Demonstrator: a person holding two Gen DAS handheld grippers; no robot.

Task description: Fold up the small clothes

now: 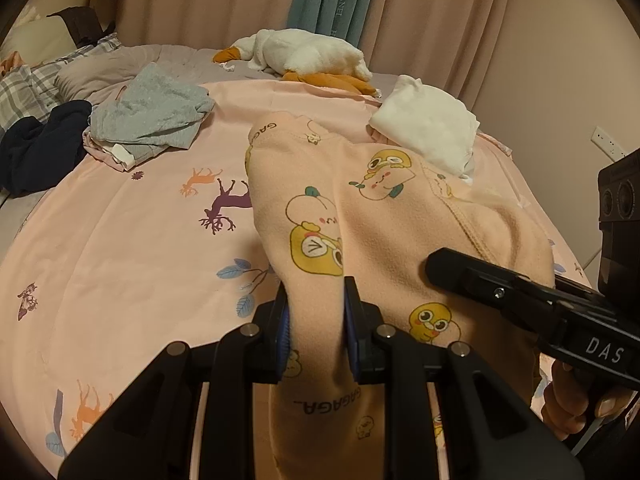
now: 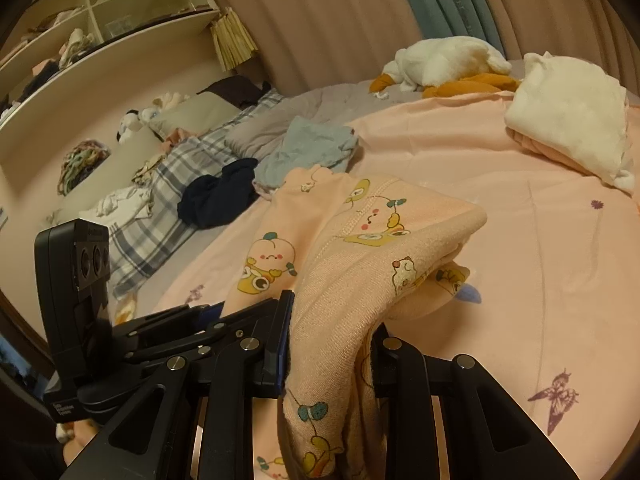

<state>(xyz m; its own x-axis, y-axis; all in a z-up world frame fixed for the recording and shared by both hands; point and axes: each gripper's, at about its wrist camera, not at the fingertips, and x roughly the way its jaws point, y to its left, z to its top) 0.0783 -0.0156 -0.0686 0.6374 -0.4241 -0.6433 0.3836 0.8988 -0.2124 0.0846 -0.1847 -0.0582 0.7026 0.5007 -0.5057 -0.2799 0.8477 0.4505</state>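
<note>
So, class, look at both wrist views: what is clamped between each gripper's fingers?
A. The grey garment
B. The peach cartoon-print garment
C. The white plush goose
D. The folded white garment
B: the left gripper and the right gripper are each shut on the peach cartoon-print garment, while the grey garment, white plush goose and folded white garment lie untouched farther back on the bed.

Bed with pink animal-print sheet fills both views. On it: grey garment upper left, dark navy garment at left edge touching it, white folded pile upper right, plush goose top centre, plaid pillow left in right wrist view.
</note>
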